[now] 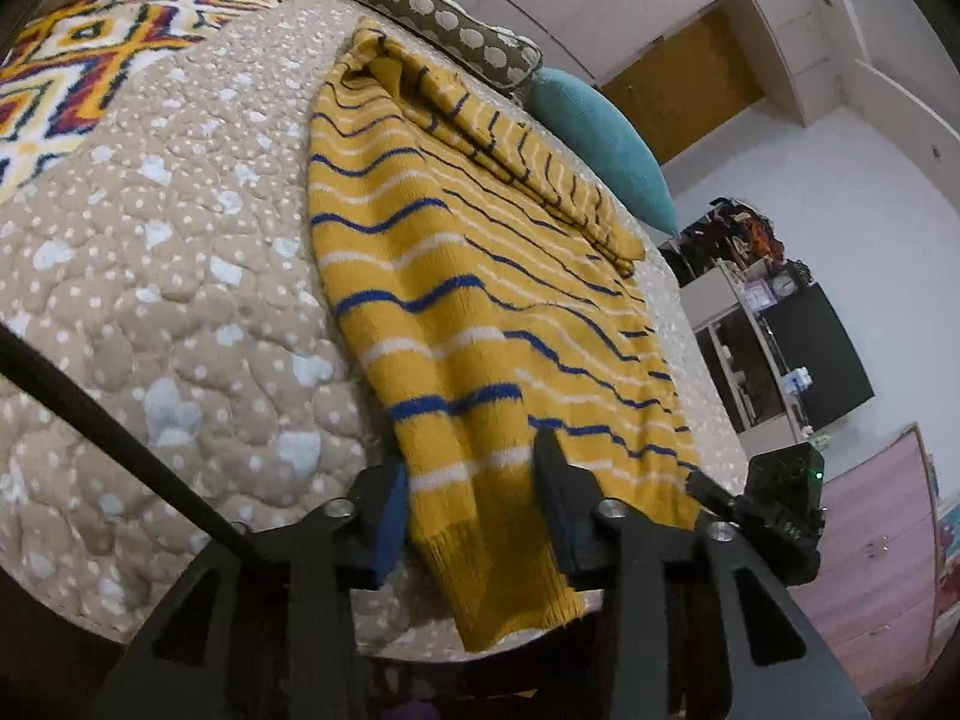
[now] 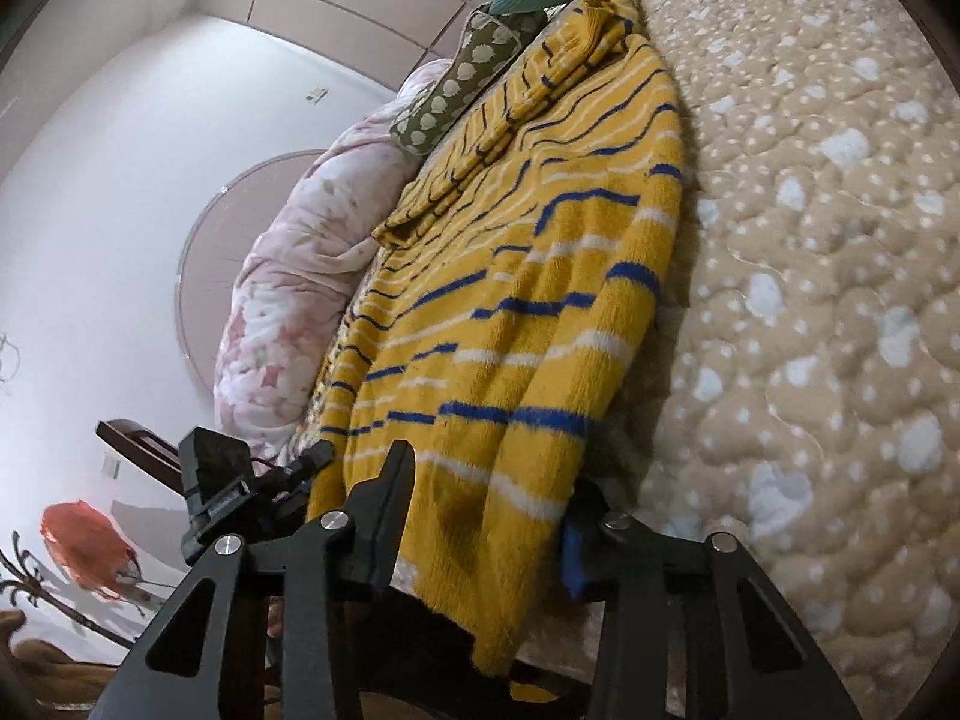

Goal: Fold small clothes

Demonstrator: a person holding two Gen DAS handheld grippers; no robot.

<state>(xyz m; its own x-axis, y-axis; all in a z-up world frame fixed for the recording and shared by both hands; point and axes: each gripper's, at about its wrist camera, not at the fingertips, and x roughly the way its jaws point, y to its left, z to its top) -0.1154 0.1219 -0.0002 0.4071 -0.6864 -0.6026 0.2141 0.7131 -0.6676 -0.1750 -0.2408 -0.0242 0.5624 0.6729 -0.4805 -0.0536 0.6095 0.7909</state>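
Sweater hem taken at both near corners, ready for a fold.

Yellow striped sweater (image 1: 480, 312) lies flat on the quilted bed (image 1: 180, 300), its sleeves already laid over the chest and its ribbed hem hanging at the near edge. Left gripper (image 1: 474, 504) and right gripper (image 2: 486, 510) each have their fingers narrowed around a corner of that hem, pads against the knit as far as I can judge, probably so both corners lift together and the bottom half carries up toward the collar.
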